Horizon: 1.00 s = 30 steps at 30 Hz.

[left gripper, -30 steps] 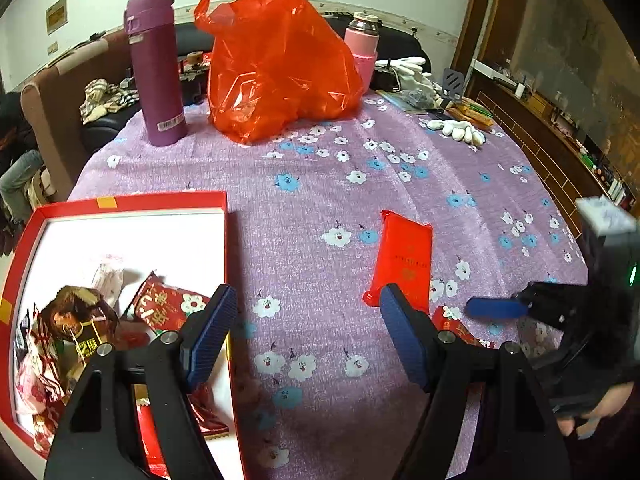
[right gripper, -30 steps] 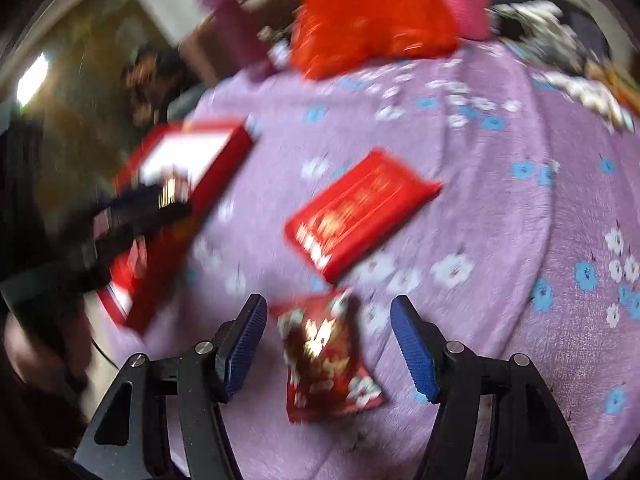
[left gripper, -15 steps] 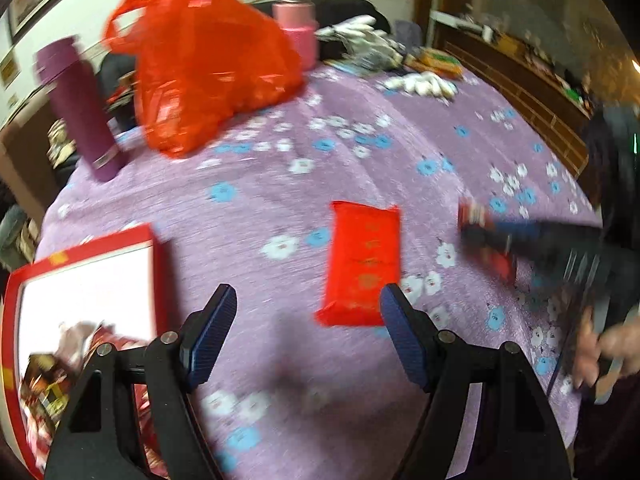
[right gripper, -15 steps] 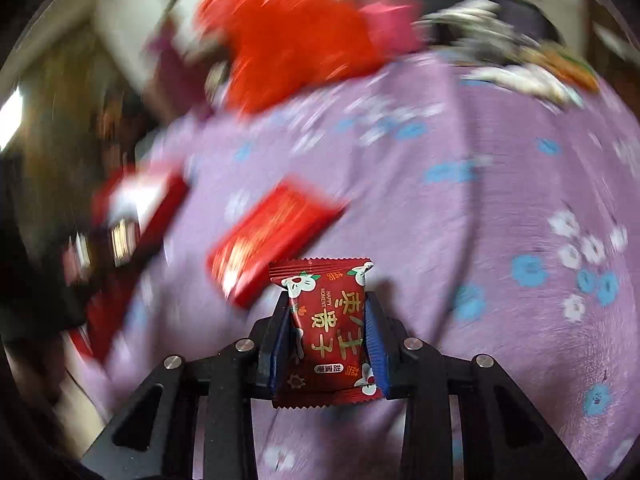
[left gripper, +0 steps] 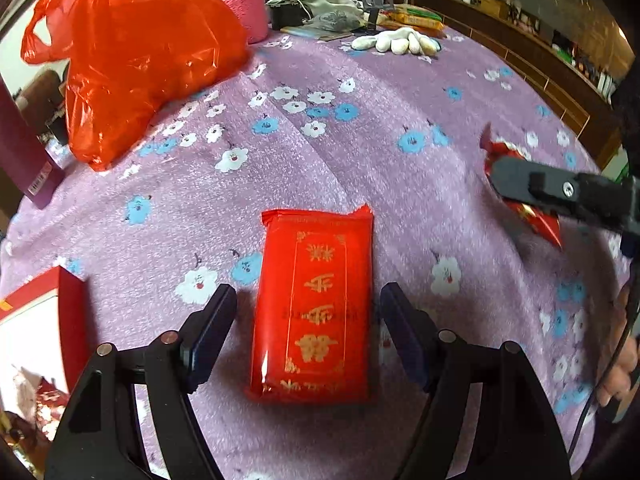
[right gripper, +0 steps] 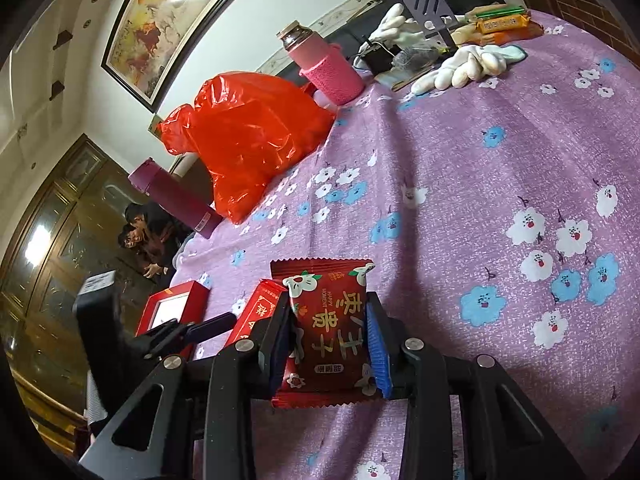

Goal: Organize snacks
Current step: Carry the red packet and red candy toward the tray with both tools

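A flat red pack with gold characters [left gripper: 316,308] lies on the purple flowered tablecloth [left gripper: 360,152]. My left gripper [left gripper: 309,300] straddles it, one pad on each side; the jaws are closing a little and neither pad touches the pack. My right gripper [right gripper: 329,308] is shut on a small dark red snack packet [right gripper: 328,320], held off the cloth; the left wrist view shows this packet [left gripper: 536,216] at the right. The open red box [left gripper: 68,312] with several snacks inside sits at the left edge.
An orange-red plastic bag [left gripper: 136,52], a purple flask [left gripper: 24,160], a pink-sleeved bottle [left gripper: 242,4] and white gloves [left gripper: 396,42] stand along the far side of the table. Two people [right gripper: 148,236] sit beyond the table's left end.
My left gripper moved right from above the red box to over the flat red pack. My right gripper shut on the small packet, lifted it off the cloth and rolled.
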{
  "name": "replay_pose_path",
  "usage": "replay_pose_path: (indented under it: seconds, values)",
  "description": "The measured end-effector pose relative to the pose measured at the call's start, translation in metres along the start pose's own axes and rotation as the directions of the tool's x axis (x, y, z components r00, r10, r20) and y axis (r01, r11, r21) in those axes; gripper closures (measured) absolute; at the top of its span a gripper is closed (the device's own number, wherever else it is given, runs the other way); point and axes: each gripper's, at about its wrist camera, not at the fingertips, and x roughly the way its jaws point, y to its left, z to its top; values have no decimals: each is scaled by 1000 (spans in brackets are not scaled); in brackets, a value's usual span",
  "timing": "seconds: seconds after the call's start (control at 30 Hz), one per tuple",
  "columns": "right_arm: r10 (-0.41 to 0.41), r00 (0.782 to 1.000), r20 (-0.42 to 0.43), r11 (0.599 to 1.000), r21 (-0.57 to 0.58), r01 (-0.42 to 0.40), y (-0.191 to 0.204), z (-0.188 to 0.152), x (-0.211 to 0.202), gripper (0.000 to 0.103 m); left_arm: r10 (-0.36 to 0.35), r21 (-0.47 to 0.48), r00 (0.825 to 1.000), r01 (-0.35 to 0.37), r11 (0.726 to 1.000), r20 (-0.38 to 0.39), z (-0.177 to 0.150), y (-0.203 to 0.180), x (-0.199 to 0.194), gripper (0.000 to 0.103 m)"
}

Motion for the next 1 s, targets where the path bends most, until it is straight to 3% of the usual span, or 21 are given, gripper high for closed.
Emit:
replay_pose_path:
  seconds: [0.03, 0.1, 0.13, 0.5, 0.73, 1.0]
  values:
    - [0, 1000, 2, 1000, 3, 0, 0, 1, 2, 67, -19, -9, 1000, 19, 1000, 2, 0, 1, 1, 36]
    - [-1, 1000, 7, 1000, 6, 1, -1, 2, 1, 66, -21, -7, 1000, 21, 1000, 23, 1, 1, -1, 57]
    - [-1, 1000, 7, 1000, 5, 1, -2, 1, 1, 66, -25, -2, 999, 25, 1000, 26, 1, 0, -2, 58]
    - [1, 999, 38, 999, -48, 0, 7, 2, -2, 66, -39, -70, 993, 47, 996, 112, -27, 6, -31, 59]
    - [3, 999, 50, 996, -92, 2, 15, 0, -1, 66, -1, -109, 975, 26, 994, 223, -53, 14, -80, 59]
    - [29, 993, 115, 982, -186, -7, 46, -11, -16, 67, 41, -91, 949, -13, 996, 314, -73, 10, -128, 58]
